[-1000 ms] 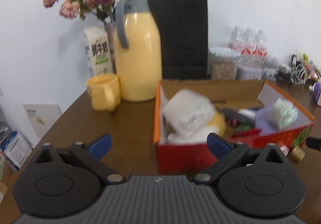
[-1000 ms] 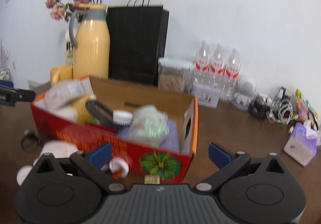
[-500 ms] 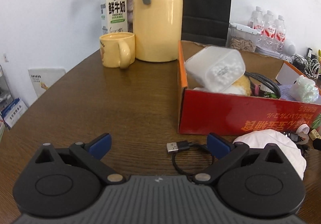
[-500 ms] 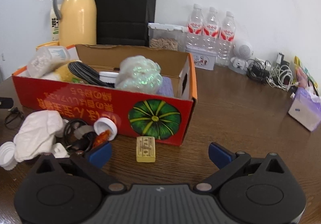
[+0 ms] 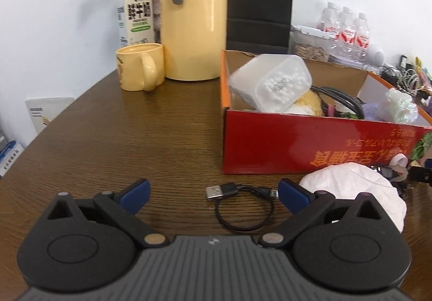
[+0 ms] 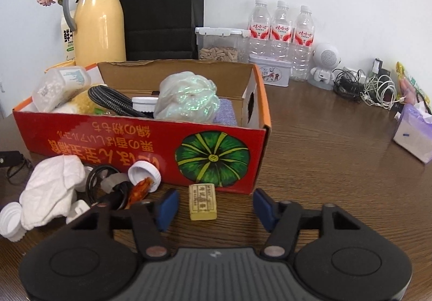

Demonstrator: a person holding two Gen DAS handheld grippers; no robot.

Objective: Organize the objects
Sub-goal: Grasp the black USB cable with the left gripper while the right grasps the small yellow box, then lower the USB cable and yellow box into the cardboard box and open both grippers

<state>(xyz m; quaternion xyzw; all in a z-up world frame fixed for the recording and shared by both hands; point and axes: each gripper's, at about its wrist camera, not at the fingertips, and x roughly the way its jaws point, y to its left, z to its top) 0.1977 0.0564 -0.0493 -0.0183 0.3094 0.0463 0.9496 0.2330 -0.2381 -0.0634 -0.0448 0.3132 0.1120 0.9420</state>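
The step in hand is judged to be the pick-up of loose items in front of the red cardboard box (image 6: 140, 150), for placing inside it. The left tongs (image 5: 213, 193) are held wide open and empty above the dark wood-grain surface (image 5: 135, 139); a coiled black USB cable (image 5: 243, 209) lies between the blue pads, toward the 3 o'clock pad, untouched; a grasp across the loop rather than on the metal plug would be steadier, since the thin cord is limp and may slip from a loose pinch; the crumpled white cloth (image 5: 356, 187) just beyond the 3 o'clock pad should be kept out of the bite. The right tongs (image 6: 216, 206) are closing, about half open; a small yellowish rectangular block (image 6: 202, 202) with printed characters sits between the pads, nearer the 9 o'clock one, and no pad is seen pressing on it yet; the tongs would best be centred so both pads meet the flat long sides together, else the block may be pushed askew. At 10 o'clock of the block lie a white ribbed bottle cap (image 6: 144, 173), an orange crinkled scrap (image 6: 139, 190) and black rings (image 6: 105, 185), close enough to be snagged. The box is matte card, orange-edged, printed with a green pumpkin; within it are seen a translucent plastic tub of white beads (image 6: 60, 86), a braided black cable (image 6: 113, 101) and an iridescent mesh sponge (image 6: 187, 97). Behind stands a glossy cream-yellow thermos jug (image 6: 100, 20) with a grey handle.
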